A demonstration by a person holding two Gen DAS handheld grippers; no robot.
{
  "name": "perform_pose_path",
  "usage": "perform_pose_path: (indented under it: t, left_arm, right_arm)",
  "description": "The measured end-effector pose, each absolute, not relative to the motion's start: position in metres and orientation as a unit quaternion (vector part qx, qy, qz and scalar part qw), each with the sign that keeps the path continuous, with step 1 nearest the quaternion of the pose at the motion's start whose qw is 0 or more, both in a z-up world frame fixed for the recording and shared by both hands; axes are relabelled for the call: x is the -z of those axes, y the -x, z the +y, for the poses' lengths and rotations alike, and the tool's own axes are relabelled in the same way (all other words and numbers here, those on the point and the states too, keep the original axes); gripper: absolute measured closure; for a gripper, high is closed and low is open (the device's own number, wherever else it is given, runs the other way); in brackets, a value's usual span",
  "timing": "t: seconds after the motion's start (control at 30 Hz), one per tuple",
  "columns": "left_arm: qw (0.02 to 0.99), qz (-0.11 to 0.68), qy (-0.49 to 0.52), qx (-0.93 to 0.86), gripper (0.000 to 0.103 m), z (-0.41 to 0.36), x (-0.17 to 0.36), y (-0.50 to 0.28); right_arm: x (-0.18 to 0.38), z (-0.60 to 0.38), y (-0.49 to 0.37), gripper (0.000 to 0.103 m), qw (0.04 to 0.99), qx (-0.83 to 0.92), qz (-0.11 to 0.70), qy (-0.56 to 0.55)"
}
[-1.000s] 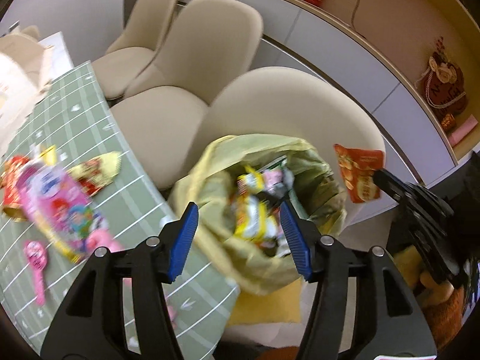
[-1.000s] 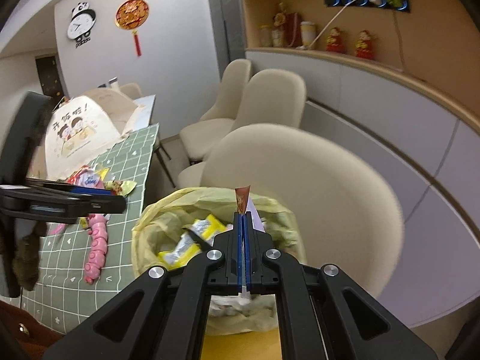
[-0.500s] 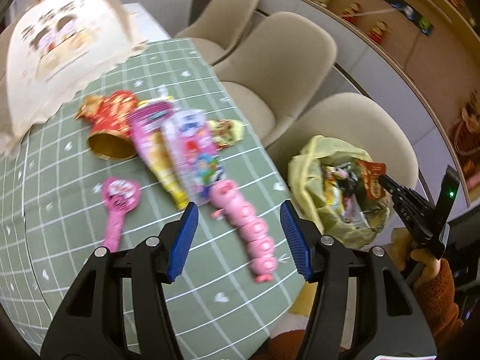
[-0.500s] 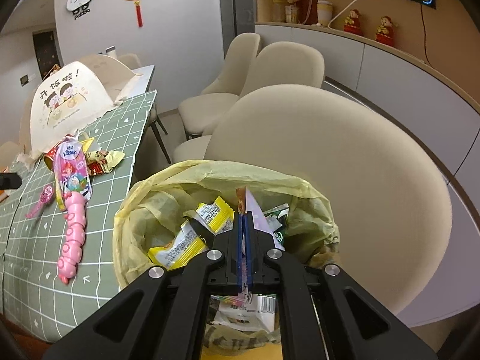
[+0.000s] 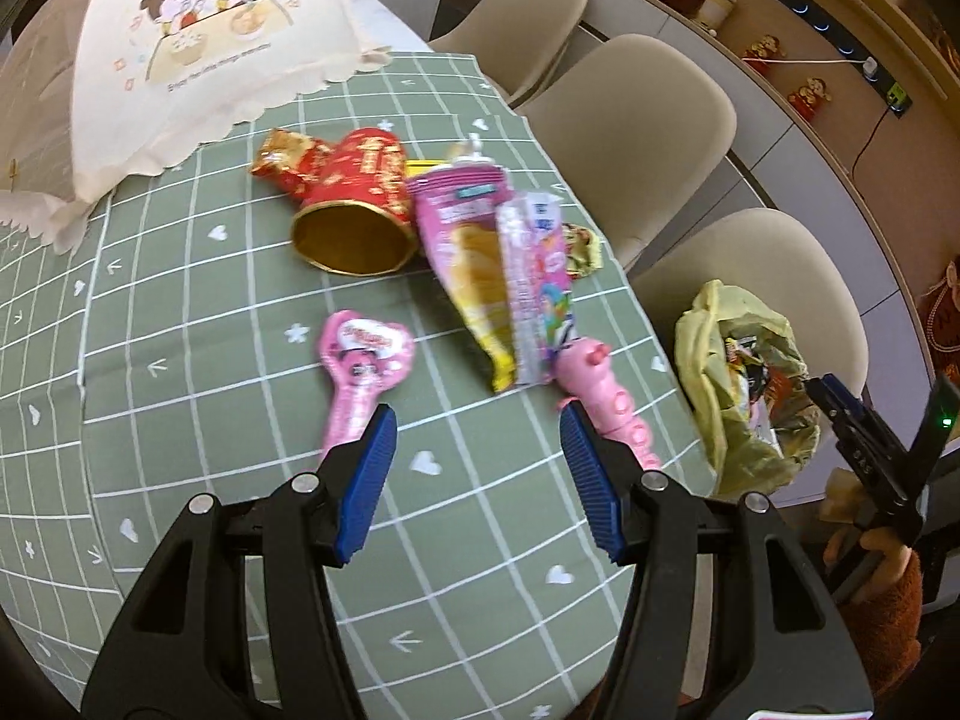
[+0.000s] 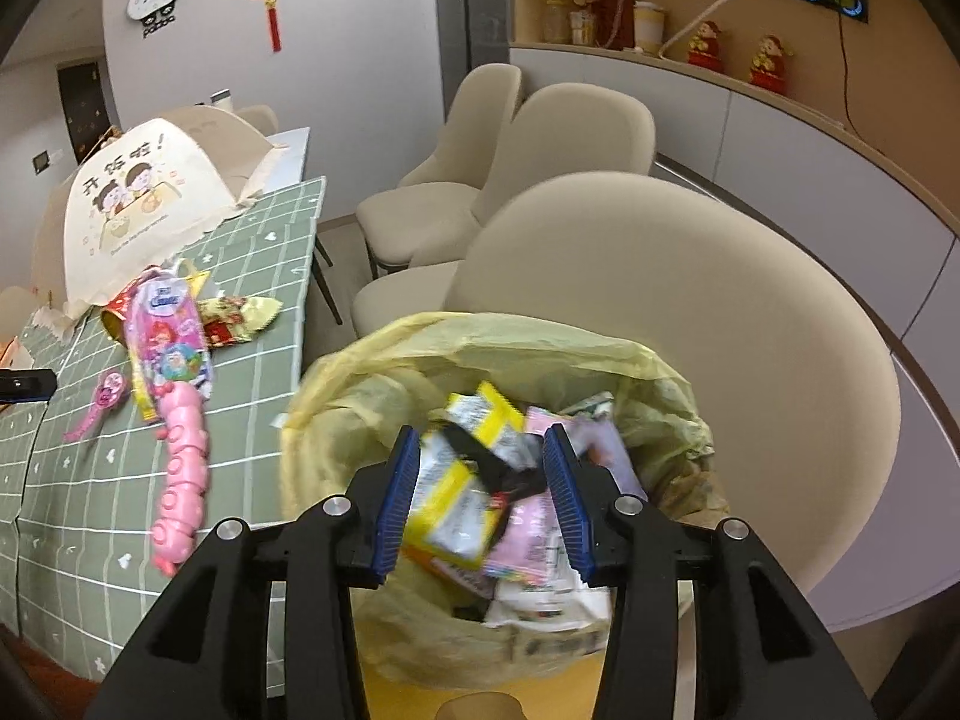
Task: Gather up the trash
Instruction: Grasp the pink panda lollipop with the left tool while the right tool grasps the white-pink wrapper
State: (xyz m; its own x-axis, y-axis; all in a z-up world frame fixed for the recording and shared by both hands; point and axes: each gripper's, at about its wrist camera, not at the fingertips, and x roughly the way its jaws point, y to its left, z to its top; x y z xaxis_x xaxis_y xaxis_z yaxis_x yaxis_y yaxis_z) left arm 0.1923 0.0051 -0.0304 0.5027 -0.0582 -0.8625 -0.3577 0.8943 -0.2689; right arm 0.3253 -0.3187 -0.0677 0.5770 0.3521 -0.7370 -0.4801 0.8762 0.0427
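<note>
Both claws stand open and hold nothing. Left claw (image 5: 477, 468) hangs over the green checked worktop (image 5: 180, 360), between a pink lollipop wrapper (image 5: 363, 369) and a pink caterpillar toy (image 5: 600, 396). Right claw (image 6: 480, 486) hangs above the yellow trash bag (image 6: 372, 384), which stands beside the worktop and is full of wrappers (image 6: 456, 492).
</note>
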Motion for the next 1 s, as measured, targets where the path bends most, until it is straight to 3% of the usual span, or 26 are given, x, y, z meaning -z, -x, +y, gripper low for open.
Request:
perform_pose_path:
  t: [0.17, 0.3, 0.57, 1.0]
  left_arm:
    - [0.838, 0.487, 0.222, -0.109, 0.049, 0.028, 0.036, -0.181]
    - [0.835, 0.485, 0.23, -0.121, 0.049, 0.041, 0.041, -0.172]
    - [0.83, 0.491, 0.227, -0.14, 0.049, 0.056, 0.049, -0.15]
    - [0.826, 0.487, 0.237, -0.156, 0.049, 0.083, 0.053, -0.143]
  right_arm:
    - [0.058, -0.288, -0.312, 0.061, 0.876, -0.275, 0.389, 0.07]
    - [0.058, -0.254, -0.307, 0.049, 0.853, -0.331, 0.4, 0.059]
    - [0.072, -0.179, -0.295, 0.048, 0.808, -0.401, 0.411, 0.131]
    - [0.08, -0.1, -0.331, 0.048, 0.764, -0.486, 0.404, 0.131]
